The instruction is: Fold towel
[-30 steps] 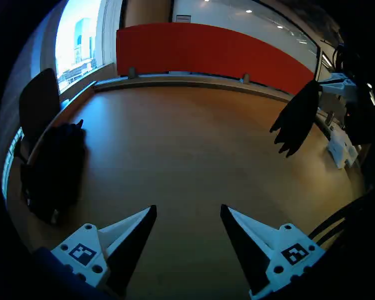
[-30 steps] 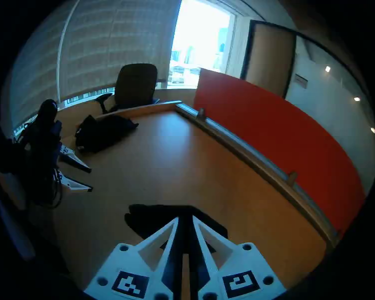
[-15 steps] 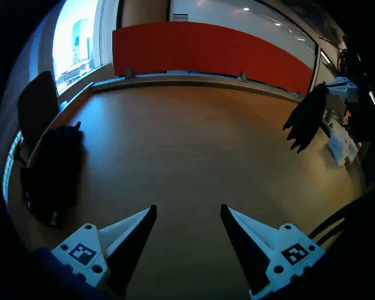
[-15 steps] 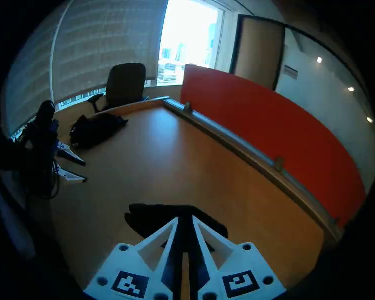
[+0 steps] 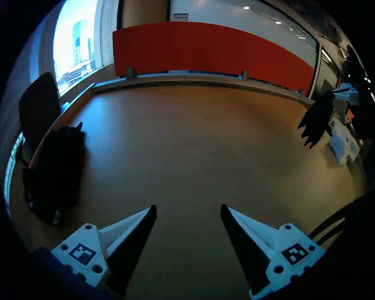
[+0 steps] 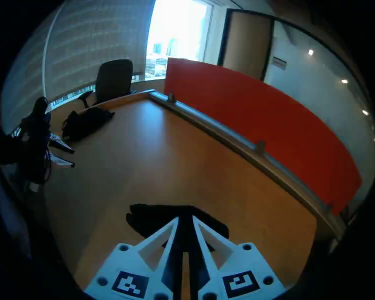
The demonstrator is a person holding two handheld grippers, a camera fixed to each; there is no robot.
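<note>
Over the table [image 5: 187, 135] | left tool [image 5: 187, 210] released, fingers spread | right tool [image 6: 185, 220] clenched on dark towel [image 6: 145, 220], hanging | black bag [image 5: 55, 170] near chair [image 5: 35, 107]

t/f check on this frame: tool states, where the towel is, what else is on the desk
1. The left tool is open. True.
2. The right tool is open and holds nothing. False: it is shut on the towel.
3. The towel lies spread flat on the desk. False: it hangs bunched from the right tool.
4. A black bag lies on the desk near the chair. True.
5. The partition behind the desk is blue. False: it is red.
</note>
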